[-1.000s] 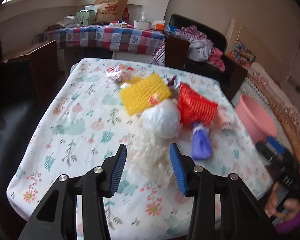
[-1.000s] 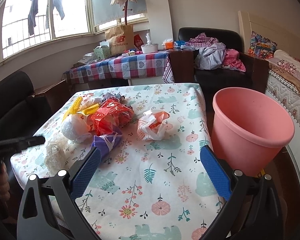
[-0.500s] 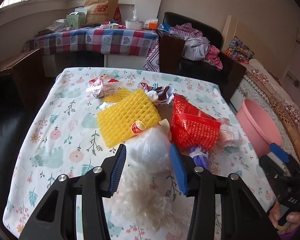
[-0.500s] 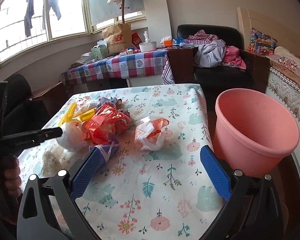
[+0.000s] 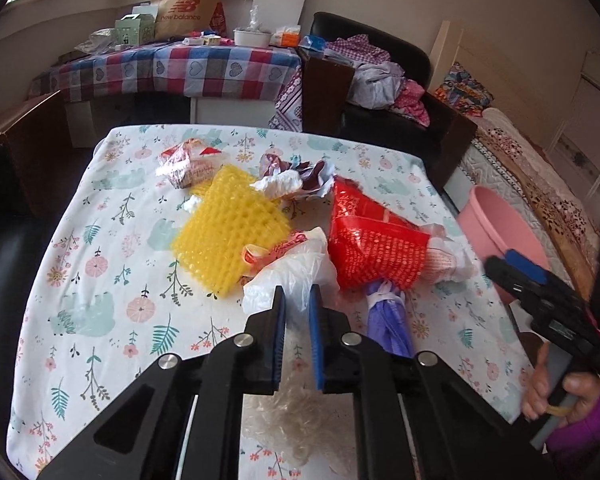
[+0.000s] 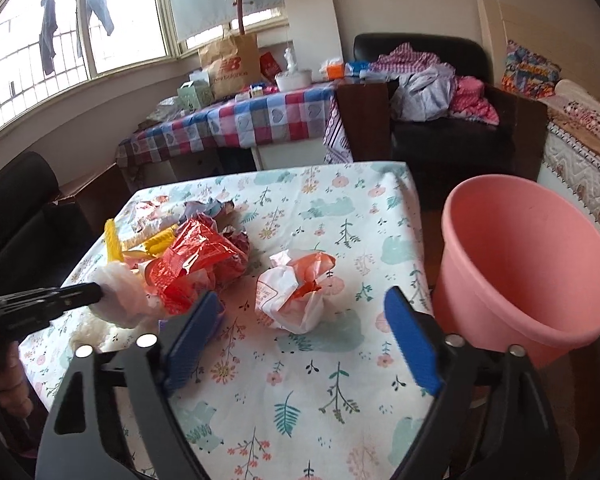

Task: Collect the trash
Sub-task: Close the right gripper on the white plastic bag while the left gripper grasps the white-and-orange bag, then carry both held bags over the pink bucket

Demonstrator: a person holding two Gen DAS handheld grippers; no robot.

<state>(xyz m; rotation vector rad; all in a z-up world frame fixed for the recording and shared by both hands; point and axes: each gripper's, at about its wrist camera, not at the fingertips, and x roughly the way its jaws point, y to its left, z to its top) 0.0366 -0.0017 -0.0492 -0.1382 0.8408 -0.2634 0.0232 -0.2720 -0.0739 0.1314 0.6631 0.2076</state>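
At a flowered table [image 5: 100, 280], we have our left gripper [image 5: 297, 320] pinched on a white bag [image 5: 300, 268], its blue pads drawn nearly together with the thin plastic bunched between them. From the right wrist view the same bag [image 6: 120, 296] appears as a pale wad at the gripper's tip; whether it has cleared the cloth is hard to tell from either angle. The grip sits at the bag's near edge, probably because that loose fold was the easiest part to catch. Around it lies the rest of the trash: a yellow mesh [image 5: 228, 232], a red bag [image 5: 376, 248] and a purple bag [image 5: 388, 320], all crowded together. Our right gripper [image 6: 300, 344] waits with jaws wide apart and nothing between them, aimed at a crumpled wrapper [image 6: 296, 292] lying apart from the heap. The pink bin [image 6: 528, 272] stands just off the table's right edge, within easy reach for drops.
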